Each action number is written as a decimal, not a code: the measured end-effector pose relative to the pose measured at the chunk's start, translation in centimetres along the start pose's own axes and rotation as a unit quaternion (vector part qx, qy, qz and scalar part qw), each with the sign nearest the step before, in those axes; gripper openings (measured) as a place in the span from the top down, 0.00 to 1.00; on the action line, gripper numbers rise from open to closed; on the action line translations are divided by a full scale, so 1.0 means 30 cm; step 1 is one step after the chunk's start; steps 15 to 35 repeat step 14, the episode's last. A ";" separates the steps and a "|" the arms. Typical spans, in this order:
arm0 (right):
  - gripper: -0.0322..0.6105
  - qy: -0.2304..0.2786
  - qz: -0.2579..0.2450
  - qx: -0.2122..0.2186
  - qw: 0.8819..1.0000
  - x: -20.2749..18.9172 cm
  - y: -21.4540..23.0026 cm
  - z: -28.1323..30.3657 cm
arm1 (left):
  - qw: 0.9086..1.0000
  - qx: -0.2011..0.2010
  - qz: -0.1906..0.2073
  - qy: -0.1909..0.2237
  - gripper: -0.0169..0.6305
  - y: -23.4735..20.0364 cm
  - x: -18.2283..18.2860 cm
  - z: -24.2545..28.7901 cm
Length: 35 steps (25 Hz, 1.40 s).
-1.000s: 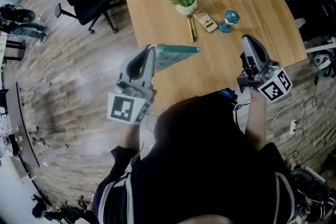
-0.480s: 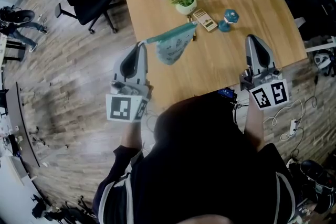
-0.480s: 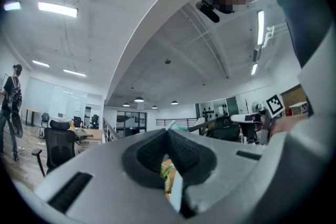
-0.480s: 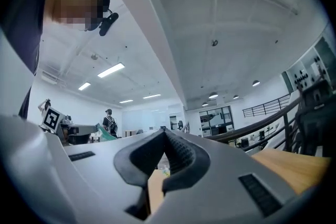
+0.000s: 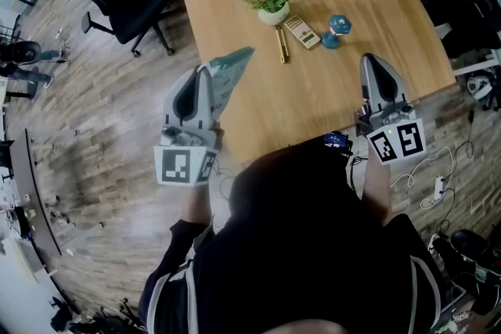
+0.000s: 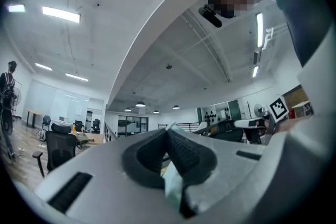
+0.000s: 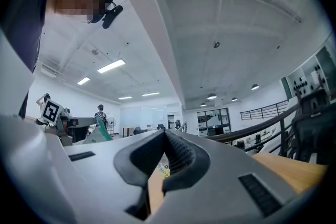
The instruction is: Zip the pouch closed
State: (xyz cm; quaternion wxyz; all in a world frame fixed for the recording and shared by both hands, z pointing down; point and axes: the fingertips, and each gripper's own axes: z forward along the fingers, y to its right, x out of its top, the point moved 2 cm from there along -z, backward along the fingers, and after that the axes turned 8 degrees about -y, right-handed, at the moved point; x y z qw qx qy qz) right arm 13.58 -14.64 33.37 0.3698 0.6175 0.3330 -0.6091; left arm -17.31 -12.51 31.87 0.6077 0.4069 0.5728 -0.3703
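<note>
Now, at the left, the left tongs (image 5: pixel 206 73) were clamped shut on the teal pouch (image 5: pixel 232 62); in the left gripper view a pale fold of it sat pinched between the pads. A second earlier the pouch stuck out sideways toward the middle of the desk (image 5: pixel 391 4). Half a second earlier it swung out toward the plant pot (image 5: pixel 273 8). By this moment it had flopped back and lay close along the tongs, over the desk's left edge and held off the wood.

Further right, the pot, gold pen (image 5: pixel 283 43), tan card (image 5: pixel 303 30) and small teal object (image 5: pixel 338 26) had not moved.

At the right, the right tongs (image 5: pixel 369 60) were closed on nothing, well apart from the pouch. Their marker cube (image 5: pixel 397 142) had rolled round since a second earlier.

Judgement: one-sided hold only, nothing on the zipper pull, so no zipping stroke was under way. Whether the zip was already closed could not be told; the pouch was too small and folded. The loose swinging suggested limp fabric that needs a second grip.
</note>
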 end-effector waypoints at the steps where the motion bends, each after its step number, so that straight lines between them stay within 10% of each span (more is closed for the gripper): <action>1: 0.93 -0.001 -0.003 0.000 1.000 0.000 -0.001 -0.002 | 1.000 0.002 0.001 -0.001 0.97 -0.002 0.003 -0.001; 35: 0.93 -0.012 -0.014 0.000 1.000 0.011 -0.002 -0.011 | 1.000 -0.005 0.006 0.002 0.97 0.007 0.033 -0.006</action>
